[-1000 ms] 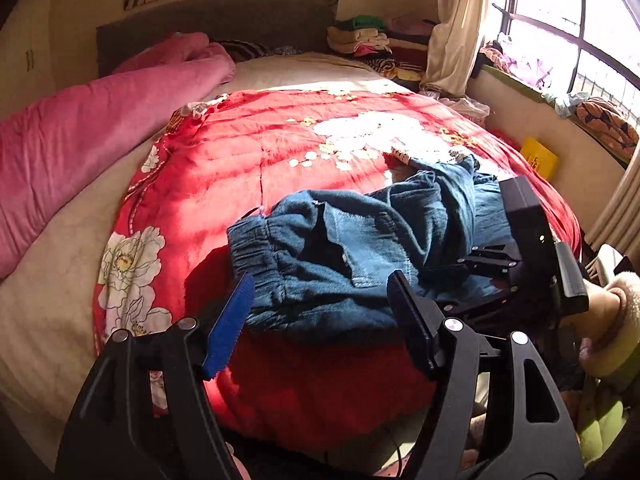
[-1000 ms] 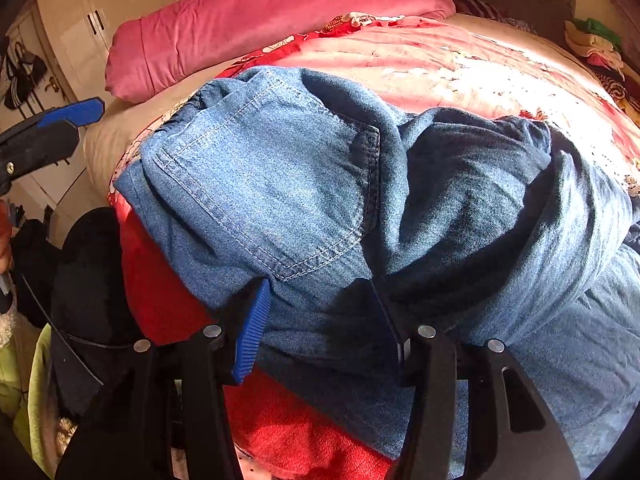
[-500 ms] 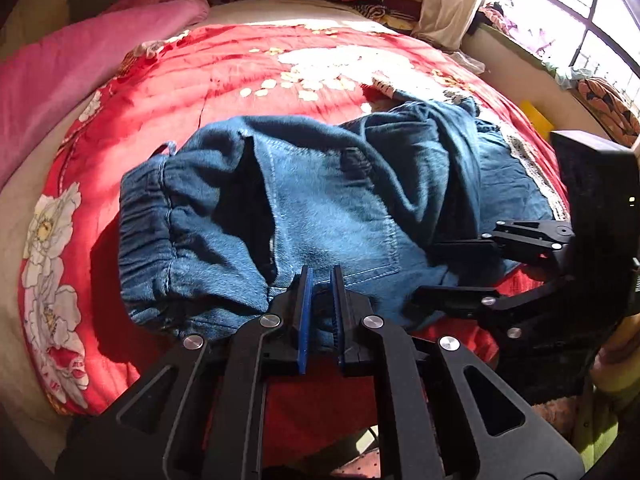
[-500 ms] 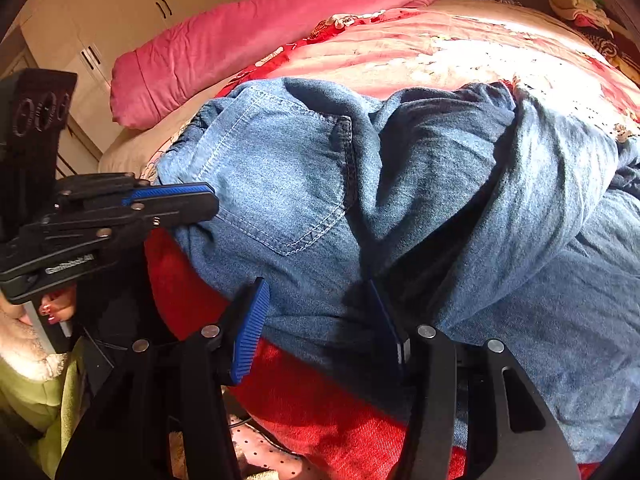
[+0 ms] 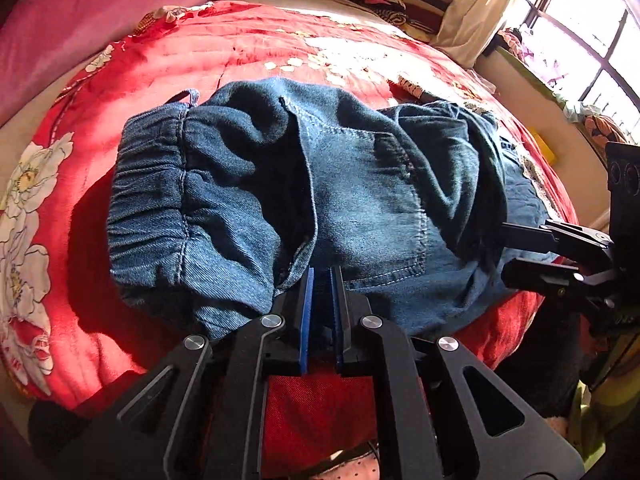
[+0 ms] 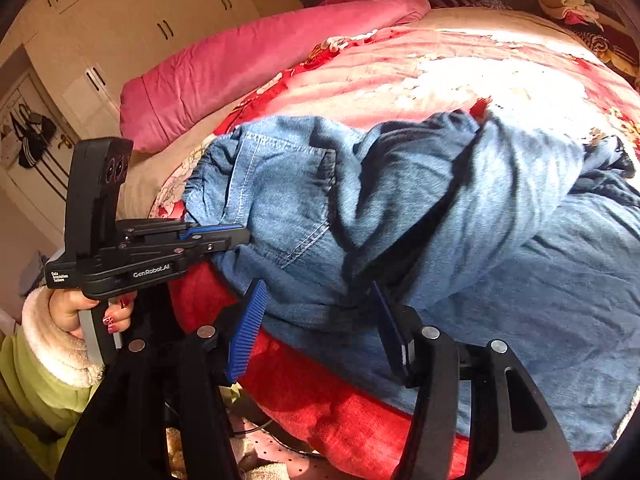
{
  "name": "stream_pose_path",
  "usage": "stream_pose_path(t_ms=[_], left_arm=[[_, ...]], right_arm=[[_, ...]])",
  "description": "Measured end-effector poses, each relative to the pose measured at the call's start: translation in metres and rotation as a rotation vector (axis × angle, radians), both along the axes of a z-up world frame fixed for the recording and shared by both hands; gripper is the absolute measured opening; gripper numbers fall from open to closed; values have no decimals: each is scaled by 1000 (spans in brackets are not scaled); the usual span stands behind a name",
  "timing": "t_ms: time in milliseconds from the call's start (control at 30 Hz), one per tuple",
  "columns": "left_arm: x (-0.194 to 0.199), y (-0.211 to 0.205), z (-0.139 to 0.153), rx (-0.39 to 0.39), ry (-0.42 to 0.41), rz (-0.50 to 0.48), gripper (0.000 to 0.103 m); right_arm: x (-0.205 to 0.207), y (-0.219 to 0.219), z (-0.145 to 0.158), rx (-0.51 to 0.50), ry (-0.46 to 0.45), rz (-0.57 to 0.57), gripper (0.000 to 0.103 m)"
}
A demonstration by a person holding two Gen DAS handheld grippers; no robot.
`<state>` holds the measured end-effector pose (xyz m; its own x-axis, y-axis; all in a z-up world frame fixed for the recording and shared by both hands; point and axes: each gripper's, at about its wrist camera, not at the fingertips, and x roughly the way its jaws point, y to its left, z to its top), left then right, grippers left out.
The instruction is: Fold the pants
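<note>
Pants near bed's edge, left gripper clamped on hem.

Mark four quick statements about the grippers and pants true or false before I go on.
1. The left gripper is shut on the jeans. True.
2. The right gripper is shut. False: its fingers stand apart at the denim's near edge.
3. The jeans lie on a red floral quilt. True.
4. The jeans are folded flat. False: they are bunched and rumpled.
</note>
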<state>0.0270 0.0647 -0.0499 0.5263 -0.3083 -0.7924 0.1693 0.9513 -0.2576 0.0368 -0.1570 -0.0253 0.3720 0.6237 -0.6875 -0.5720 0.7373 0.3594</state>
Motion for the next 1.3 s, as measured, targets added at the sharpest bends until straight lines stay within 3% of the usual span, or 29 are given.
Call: stream_pose_path(t_ms=[133, 267, 333, 700, 767, 833, 1100, 1300], left_arm=[[-12, -8, 28, -18, -63, -17, 35], [-19, -20, 53, -23, -131, -48, 43], [-19, -29, 60, -26, -146, -70, 57], [6, -87, 55, -88, -112, -208, 59], [12, -98, 48, -108, -93, -240, 58], [19, -109, 39, -107, -70, -256, 38], [39, -120, 5, -148, 29, -273, 4], [39, -131, -7, -143, 43, -317, 3]], right_arm=[[1, -33, 17, 9, -41, -93, 58], [7, -59, 29, 5, -73, -173, 62], [10, -71, 35, 5, -84, -205, 64], [52, -94, 56, -57, -129, -256, 76], [68, -89, 57, -91, -127, -245, 77], [83, -83, 58, -118, -126, -233, 77], [154, -46, 51, -215, -86, -151, 77], [211, -15, 31, -318, -38, -120, 77]])
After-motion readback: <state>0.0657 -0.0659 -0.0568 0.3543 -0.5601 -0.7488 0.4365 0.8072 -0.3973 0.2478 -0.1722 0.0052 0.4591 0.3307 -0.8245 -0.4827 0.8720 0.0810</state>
